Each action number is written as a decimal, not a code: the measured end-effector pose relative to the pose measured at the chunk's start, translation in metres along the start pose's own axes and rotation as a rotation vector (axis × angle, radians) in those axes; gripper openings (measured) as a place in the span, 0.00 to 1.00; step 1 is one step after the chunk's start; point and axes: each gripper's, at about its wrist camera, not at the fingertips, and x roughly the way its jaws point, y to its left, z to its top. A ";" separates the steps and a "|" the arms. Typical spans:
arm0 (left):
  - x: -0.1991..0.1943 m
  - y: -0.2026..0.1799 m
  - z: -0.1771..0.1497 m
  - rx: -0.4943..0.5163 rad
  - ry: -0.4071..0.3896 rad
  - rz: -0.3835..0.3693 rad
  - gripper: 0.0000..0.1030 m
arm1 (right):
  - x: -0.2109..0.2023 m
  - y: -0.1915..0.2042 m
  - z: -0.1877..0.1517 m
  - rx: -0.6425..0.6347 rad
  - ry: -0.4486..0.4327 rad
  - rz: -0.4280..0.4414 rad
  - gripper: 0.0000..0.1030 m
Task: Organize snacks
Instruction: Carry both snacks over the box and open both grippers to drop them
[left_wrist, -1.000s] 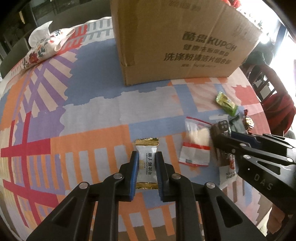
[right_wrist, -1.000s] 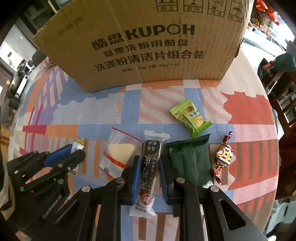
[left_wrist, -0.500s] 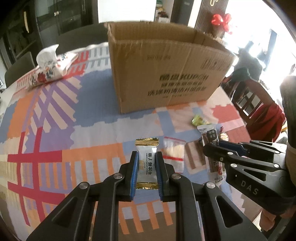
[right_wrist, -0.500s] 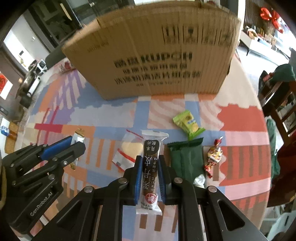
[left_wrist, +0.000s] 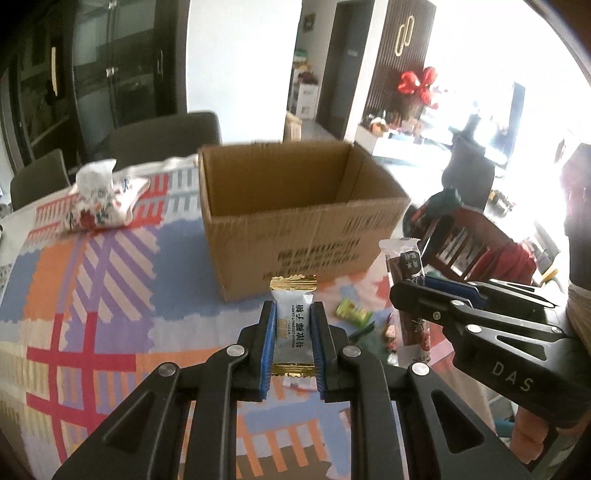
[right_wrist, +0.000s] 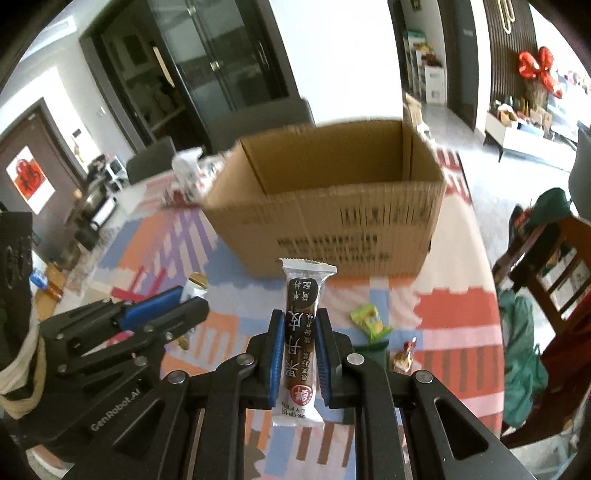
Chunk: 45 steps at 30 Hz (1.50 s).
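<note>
Both claws carrying one snack each toward the open box.

Left claw (left_wrist: 293, 341) clenching a white coconut candy (left_wrist: 294, 330) across its middle, gold crimped ends sticking out front and back; right claw (right_wrist: 298, 356) grasping a brown bar (right_wrist: 300, 339) lengthwise, its sealed end projecting well past the pads. Gripping at mid-body, probably to keep each wrapper from pivoting or slipping in transit. Both held clear above the bench (left_wrist: 92, 295), pointing at the box (left_wrist: 295, 206), its open top facing up and its floor out of sight. Waiting on the bench near the box front: a green packet (right_wrist: 369, 317), a dark green pack (right_wrist: 373, 350) largely hidden behind the right claw, and a red-gold sweet (right_wrist: 404, 356). Judging the step as transfer, release over the opening pending.
</note>
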 end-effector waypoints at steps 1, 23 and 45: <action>-0.004 -0.001 0.004 0.001 -0.012 -0.004 0.19 | -0.006 0.002 0.004 -0.003 -0.020 0.005 0.17; -0.003 0.008 0.093 -0.010 -0.077 0.033 0.19 | -0.020 0.002 0.101 -0.032 -0.154 0.007 0.17; 0.068 0.018 0.142 -0.019 0.020 0.158 0.34 | 0.047 -0.033 0.145 -0.040 -0.131 -0.084 0.20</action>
